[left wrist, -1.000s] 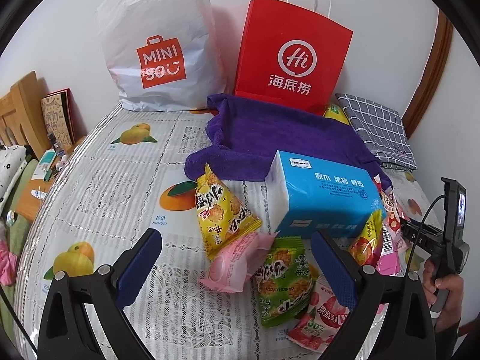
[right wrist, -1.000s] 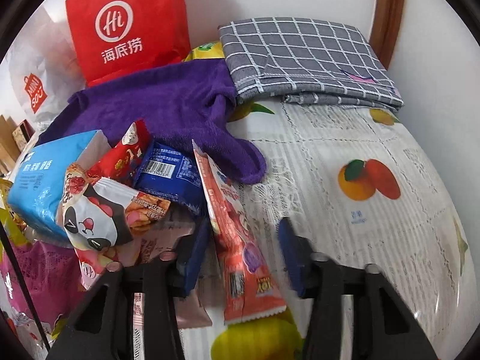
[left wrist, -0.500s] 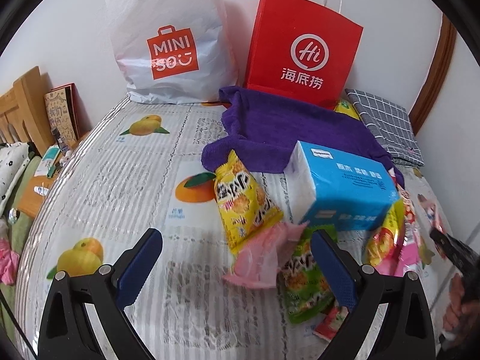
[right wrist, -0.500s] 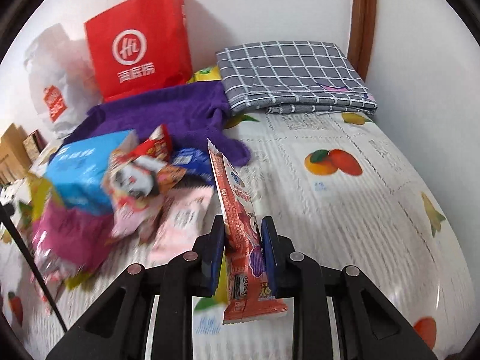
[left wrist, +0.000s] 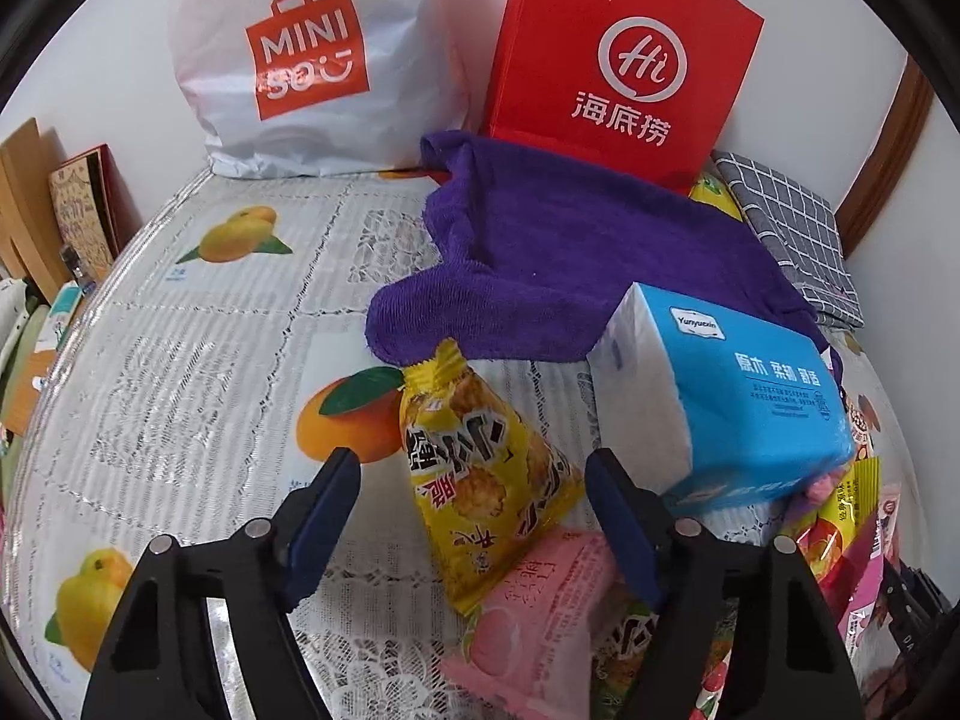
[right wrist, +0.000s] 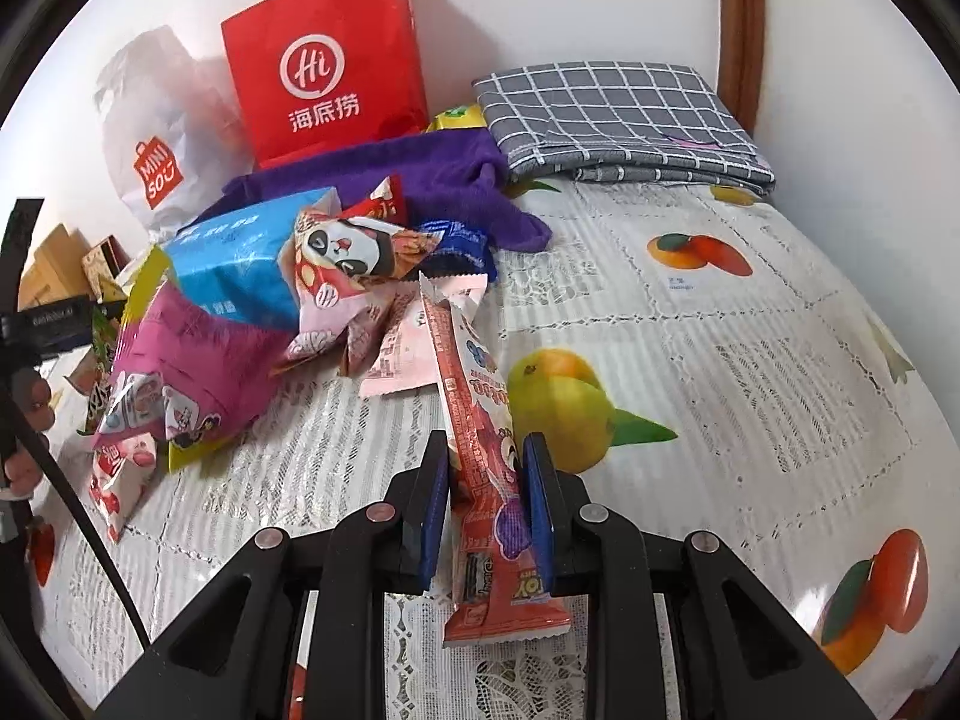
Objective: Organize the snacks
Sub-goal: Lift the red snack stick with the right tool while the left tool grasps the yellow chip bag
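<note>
- Bags at twelve o'clock: white Miniso bag [left wrist: 312,60] beside red paper bag [left wrist: 618,66], both against the wall; what they hold cannot be told.
- Left gripper [left wrist: 471,510] is closing its jaws around the yellow snack packet [left wrist: 480,474], which lies between the pads, apart from both; a pink packet [left wrist: 540,612] lies at five o'clock, overlapping the yellow one's lower corner.
- Blue tissue pack [left wrist: 738,402] sits at three o'clock, touching the purple towel [left wrist: 570,252].
- Right gripper [right wrist: 487,498] is clamped on a red stick packet [right wrist: 480,450], held edge-up.
- Only the right view shows the panda packet [right wrist: 354,246] on the pile, the magenta bag [right wrist: 198,360] and a hand [right wrist: 24,414] at nine o'clock.
- Open tablecloth [right wrist: 750,360] spreads from one to four o'clock there, up to the folded checked cloth [right wrist: 612,114]; the left view has clear cloth from nine to eleven o'clock.
</note>
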Available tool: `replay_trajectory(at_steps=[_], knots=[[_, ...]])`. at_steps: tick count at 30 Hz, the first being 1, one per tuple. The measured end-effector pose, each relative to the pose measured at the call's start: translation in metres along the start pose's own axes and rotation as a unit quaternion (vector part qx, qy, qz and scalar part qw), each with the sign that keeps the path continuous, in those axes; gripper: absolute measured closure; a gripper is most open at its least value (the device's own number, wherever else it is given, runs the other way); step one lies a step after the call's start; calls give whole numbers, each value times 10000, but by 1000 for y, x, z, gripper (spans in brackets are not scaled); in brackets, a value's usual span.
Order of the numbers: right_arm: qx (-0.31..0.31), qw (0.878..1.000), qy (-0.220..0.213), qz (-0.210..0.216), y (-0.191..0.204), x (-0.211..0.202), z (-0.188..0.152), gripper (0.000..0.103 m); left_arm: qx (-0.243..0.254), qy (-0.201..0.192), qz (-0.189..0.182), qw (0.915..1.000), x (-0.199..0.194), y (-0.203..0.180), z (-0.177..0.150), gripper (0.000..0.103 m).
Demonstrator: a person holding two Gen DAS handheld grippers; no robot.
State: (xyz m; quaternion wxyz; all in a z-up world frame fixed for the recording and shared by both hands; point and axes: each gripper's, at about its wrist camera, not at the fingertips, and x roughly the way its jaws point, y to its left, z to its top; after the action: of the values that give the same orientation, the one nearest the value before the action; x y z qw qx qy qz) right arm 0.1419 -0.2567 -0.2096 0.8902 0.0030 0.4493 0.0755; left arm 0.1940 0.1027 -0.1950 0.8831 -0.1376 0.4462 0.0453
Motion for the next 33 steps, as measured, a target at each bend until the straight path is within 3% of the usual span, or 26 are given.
replay_trajectory(at_steps=[2, 7, 25, 33], knots=[[-88, 9999, -12, -96, 4, 0, 0, 79, -59, 87, -96, 9999, 2, 2, 0, 52], [-136, 9998, 2, -120, 5, 2, 1, 79, -104, 77, -225, 9997, -1, 6, -1, 59], [59, 9990, -203, -394, 8, -20, 3, 81, 56, -395, -283, 9988, -49, 8, 2, 63], [9, 9981, -373, -498, 44, -60, 30, 81, 204, -488, -396, 9978, -87, -1, 0, 63]])
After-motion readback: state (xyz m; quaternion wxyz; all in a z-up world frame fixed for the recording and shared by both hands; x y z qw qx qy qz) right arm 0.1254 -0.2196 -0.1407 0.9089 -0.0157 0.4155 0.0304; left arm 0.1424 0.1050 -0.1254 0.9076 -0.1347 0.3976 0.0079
